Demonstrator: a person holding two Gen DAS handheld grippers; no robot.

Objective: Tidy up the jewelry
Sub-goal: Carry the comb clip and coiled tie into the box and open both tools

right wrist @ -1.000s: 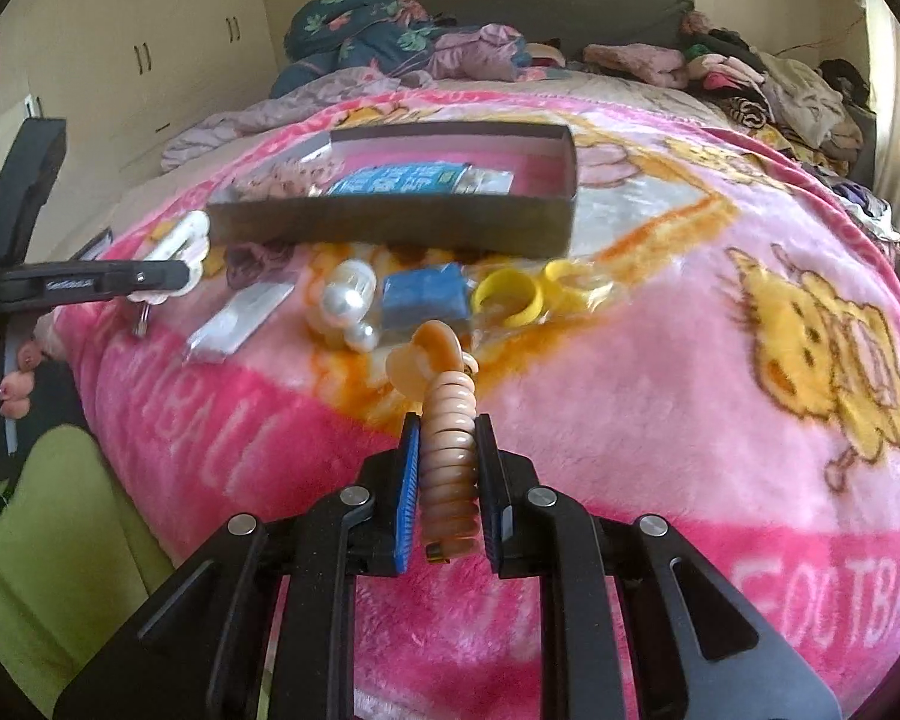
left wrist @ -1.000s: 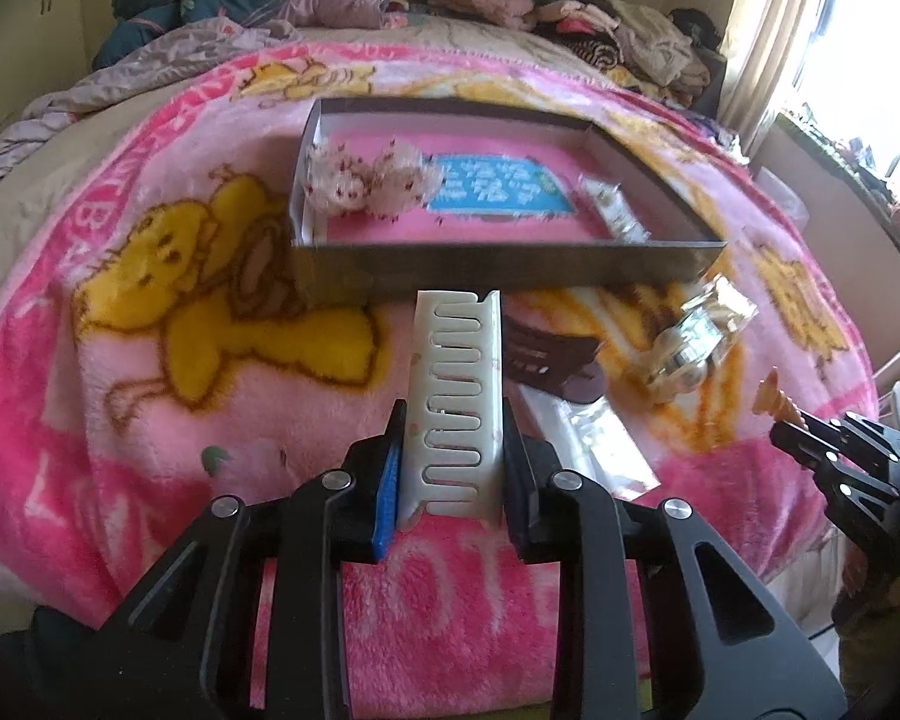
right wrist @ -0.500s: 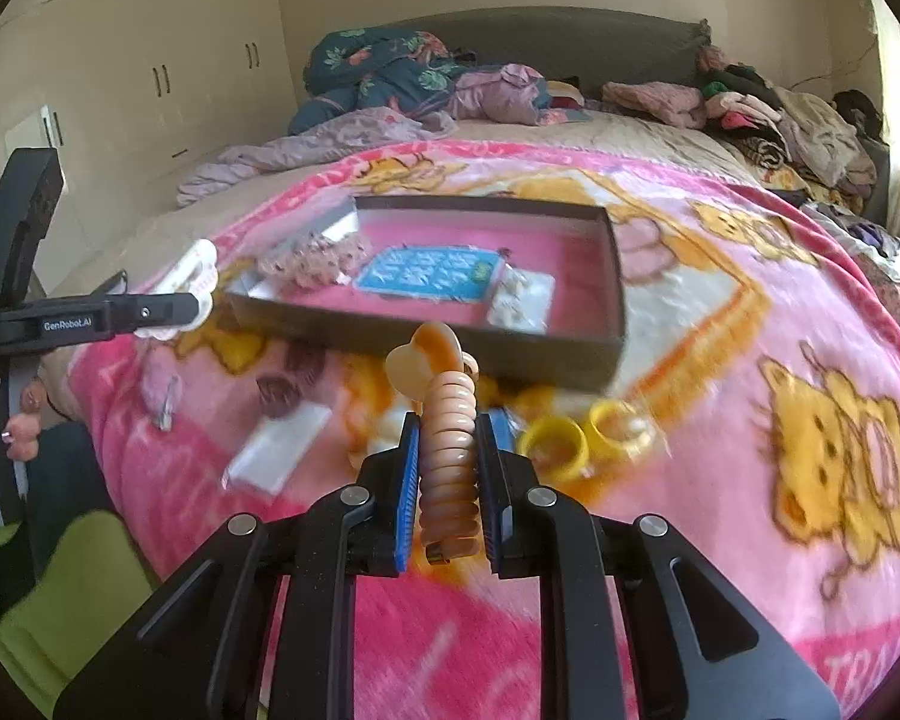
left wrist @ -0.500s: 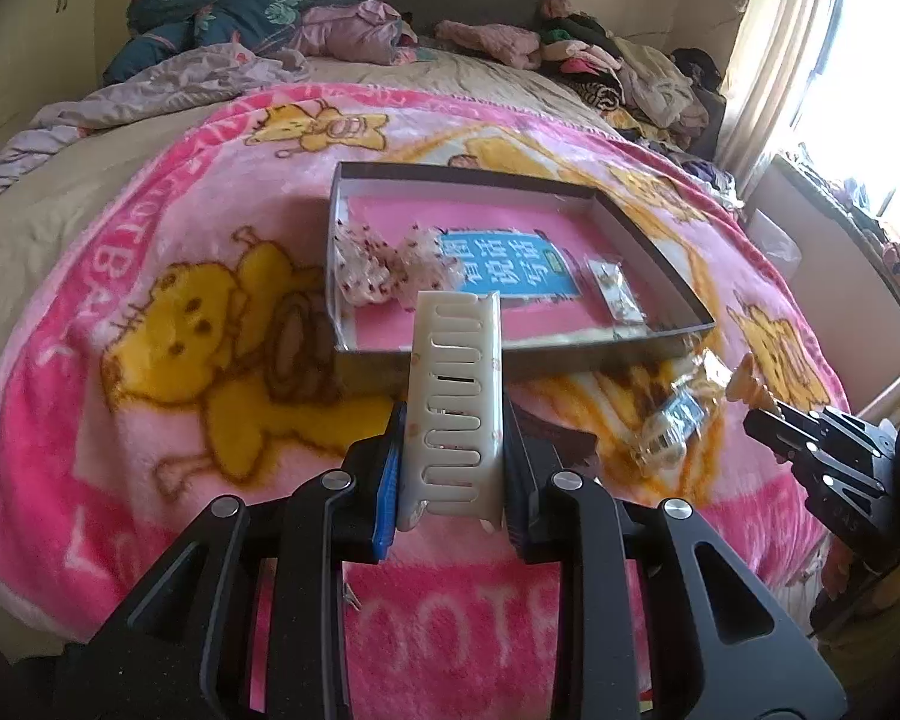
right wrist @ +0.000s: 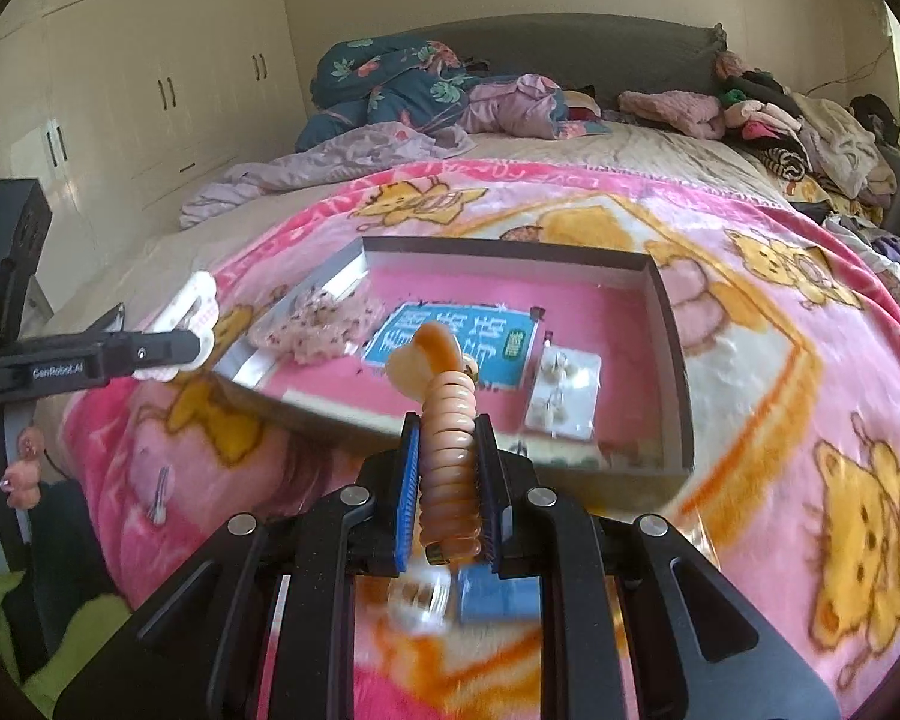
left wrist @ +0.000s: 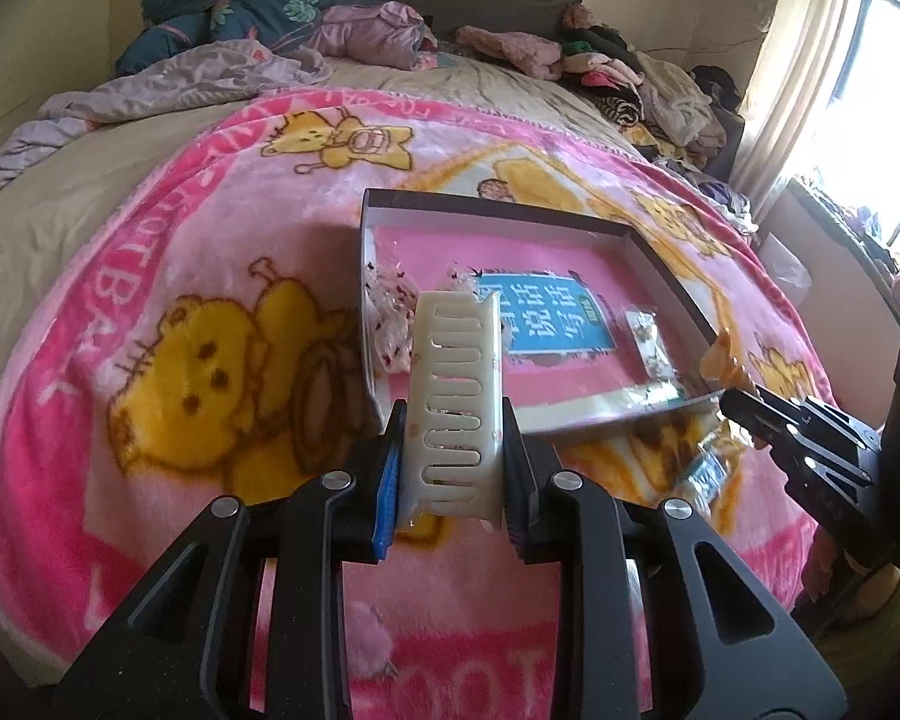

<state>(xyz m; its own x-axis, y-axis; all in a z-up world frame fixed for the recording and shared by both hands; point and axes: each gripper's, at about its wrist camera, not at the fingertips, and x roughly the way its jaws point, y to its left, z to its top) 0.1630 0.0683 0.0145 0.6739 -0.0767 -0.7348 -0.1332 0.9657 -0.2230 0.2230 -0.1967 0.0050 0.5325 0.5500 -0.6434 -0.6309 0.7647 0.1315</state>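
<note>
We hold a white hair clip (left wrist: 456,402) clamped in the left gripper (left wrist: 450,468) and a coiled hair tie (right wrist: 447,450) in the right gripper (right wrist: 448,480), each long axis pointing ahead toward the open box (right wrist: 669,324) (the right gripper seemingly nearer).

White hair clip (left wrist: 455,402) in left tool (left wrist: 450,450)
</note>
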